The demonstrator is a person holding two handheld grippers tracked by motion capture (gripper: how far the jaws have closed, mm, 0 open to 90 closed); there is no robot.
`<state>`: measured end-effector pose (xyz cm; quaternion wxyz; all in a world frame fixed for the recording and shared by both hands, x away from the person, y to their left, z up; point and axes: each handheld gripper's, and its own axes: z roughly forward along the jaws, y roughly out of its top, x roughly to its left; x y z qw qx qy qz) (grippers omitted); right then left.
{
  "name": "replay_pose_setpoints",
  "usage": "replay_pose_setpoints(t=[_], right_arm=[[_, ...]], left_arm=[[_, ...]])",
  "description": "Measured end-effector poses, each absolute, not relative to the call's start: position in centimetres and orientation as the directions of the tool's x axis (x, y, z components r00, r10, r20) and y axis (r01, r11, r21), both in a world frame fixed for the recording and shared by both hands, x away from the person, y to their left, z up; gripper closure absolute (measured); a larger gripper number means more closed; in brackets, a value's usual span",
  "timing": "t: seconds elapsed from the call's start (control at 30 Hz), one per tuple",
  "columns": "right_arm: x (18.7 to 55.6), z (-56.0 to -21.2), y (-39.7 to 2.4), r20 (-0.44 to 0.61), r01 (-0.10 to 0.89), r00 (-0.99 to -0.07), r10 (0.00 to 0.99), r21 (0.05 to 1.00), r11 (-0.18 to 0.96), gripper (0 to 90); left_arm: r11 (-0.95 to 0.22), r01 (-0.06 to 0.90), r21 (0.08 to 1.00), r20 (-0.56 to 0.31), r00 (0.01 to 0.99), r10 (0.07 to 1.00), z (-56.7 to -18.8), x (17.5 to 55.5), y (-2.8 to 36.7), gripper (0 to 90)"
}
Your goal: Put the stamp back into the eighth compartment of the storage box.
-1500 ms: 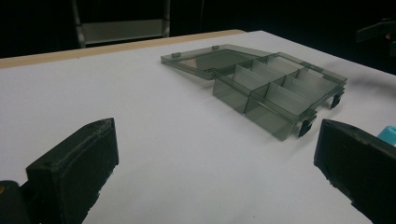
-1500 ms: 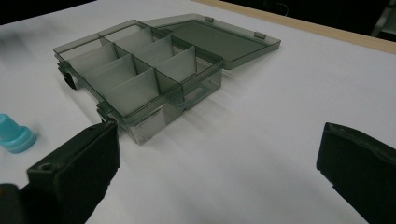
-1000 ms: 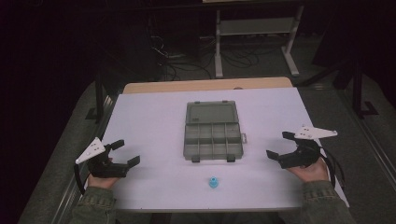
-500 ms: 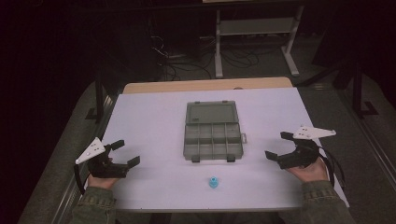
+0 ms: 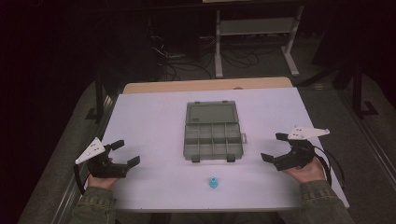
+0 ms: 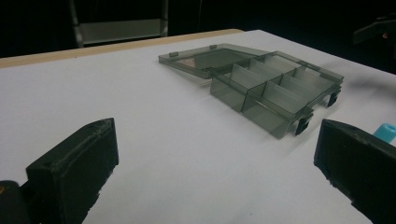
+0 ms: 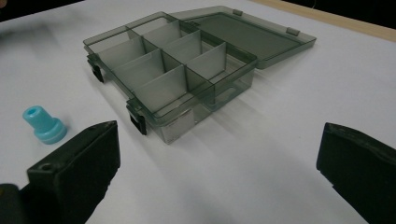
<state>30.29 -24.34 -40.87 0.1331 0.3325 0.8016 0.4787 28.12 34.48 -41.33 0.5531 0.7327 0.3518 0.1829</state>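
A smoky grey compartment box [image 5: 211, 140] lies open in the middle of the white table [image 5: 154, 121], its lid [image 5: 210, 113] folded flat toward the far side. All its compartments look empty [image 7: 173, 60]. A small blue plastic piece [image 5: 213, 182] stands on the table in front of the box [image 6: 275, 88], also seen at lower left in the right gripper view [image 7: 44, 125]. My left gripper [image 5: 122, 153] rests open near the table's left front. My right gripper [image 5: 274, 147] rests open at the right front. Nothing is between either pair of jaws.
A wooden strip [image 5: 205, 85] edges the table's far side. Beyond it on the dark floor stand a metal frame [image 5: 254, 28] and tangled cables [image 5: 182, 60]. Each gripper trails a black cable [image 5: 334, 165].
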Motion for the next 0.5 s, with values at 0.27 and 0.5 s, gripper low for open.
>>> replay_pose_setpoints(t=[0.27,0.5], right_arm=[[30.2,-40.6,-23.4,0.096,0.396,-0.766,0.636,0.850,0.348,0.0],[30.1,-40.4,-22.6,0.089,0.386,-0.785,0.614,0.845,0.371,0.0]], left_arm=[[-0.140,0.312,0.940,-0.121,0.685,0.718,-41.3,28.1,34.5,0.0],[-0.141,0.313,0.939,-0.121,0.686,0.718,-41.3,28.1,34.5,0.0]])
